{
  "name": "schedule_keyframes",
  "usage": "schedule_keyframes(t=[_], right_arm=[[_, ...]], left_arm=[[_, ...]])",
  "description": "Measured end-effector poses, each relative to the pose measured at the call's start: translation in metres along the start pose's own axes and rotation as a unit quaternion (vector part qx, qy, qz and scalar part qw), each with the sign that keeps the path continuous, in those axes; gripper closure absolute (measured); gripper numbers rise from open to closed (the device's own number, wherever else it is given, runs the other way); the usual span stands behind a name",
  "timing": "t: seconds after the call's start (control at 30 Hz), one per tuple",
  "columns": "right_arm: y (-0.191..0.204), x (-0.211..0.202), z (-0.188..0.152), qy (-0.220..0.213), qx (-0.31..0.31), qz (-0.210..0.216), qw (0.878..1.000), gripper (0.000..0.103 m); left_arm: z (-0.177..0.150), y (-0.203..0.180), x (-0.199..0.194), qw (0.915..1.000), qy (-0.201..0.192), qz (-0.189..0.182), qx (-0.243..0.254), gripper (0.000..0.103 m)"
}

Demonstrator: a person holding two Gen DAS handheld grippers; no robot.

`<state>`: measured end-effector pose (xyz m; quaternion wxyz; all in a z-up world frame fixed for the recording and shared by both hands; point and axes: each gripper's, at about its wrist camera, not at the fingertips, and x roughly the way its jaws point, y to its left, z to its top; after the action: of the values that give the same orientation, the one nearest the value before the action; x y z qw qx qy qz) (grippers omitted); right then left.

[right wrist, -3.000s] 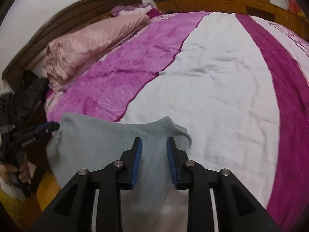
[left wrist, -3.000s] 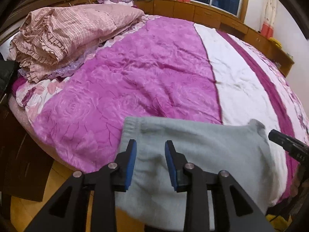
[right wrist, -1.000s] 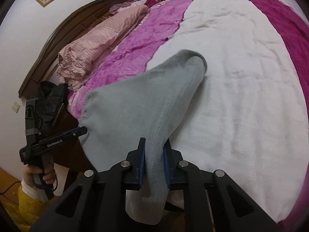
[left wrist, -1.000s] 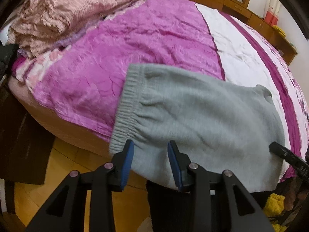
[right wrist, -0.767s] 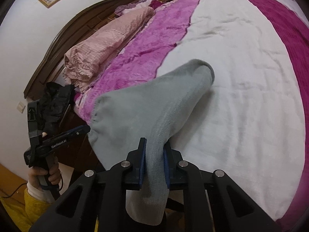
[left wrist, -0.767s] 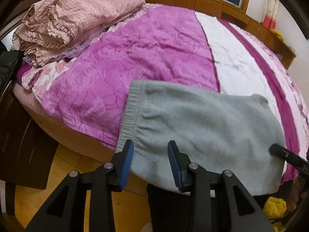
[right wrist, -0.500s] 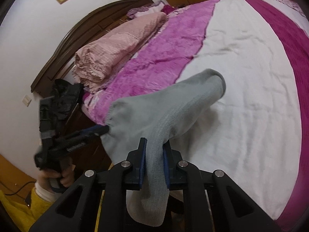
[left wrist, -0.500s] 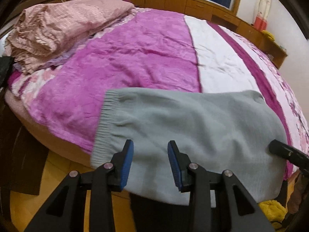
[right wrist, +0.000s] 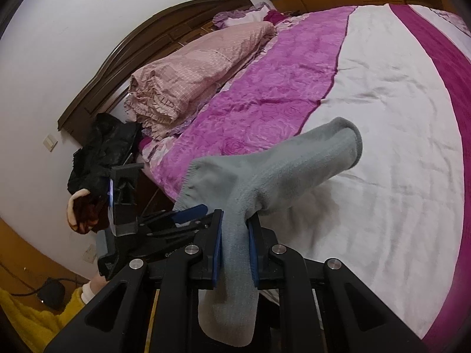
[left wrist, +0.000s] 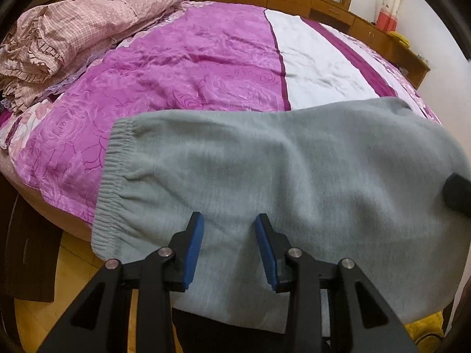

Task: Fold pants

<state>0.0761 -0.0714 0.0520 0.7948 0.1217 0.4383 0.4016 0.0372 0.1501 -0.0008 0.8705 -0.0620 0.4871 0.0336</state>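
Grey fleece pants [left wrist: 265, 176] held spread at the near edge of the bed [left wrist: 206, 67], one side pinched, the other not gripped.

Right gripper [right wrist: 234, 250] has its blue pads shut tight on a bunched fold of the pants, with a loose end hanging below the jaws; left gripper [left wrist: 229, 250] stands partly open just over the cloth beside the elastic waistband [left wrist: 109, 182], pressing on nothing. To fold well, I judge the left should close on the waistband edge first, then both lift evenly and carry the cloth onto the bed so it lies flat before creasing. Hard to read: the pant legs and cuffs are cut off at the bottom of both views, the right gripper shows in the left view only as a blurred dark tip, and how many layers the right pads hold cannot be told.
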Motion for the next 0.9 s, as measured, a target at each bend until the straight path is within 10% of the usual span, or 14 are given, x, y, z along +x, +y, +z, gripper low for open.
schedule_keyframes(t=[0.9], right_arm=[[0.096, 0.088, 0.056, 0.071, -0.098, 0.053, 0.991, 0.095]], left_arm=[[0.005, 0.118, -0.058, 0.9908, -0.051, 0.068, -0.105, 0.065]])
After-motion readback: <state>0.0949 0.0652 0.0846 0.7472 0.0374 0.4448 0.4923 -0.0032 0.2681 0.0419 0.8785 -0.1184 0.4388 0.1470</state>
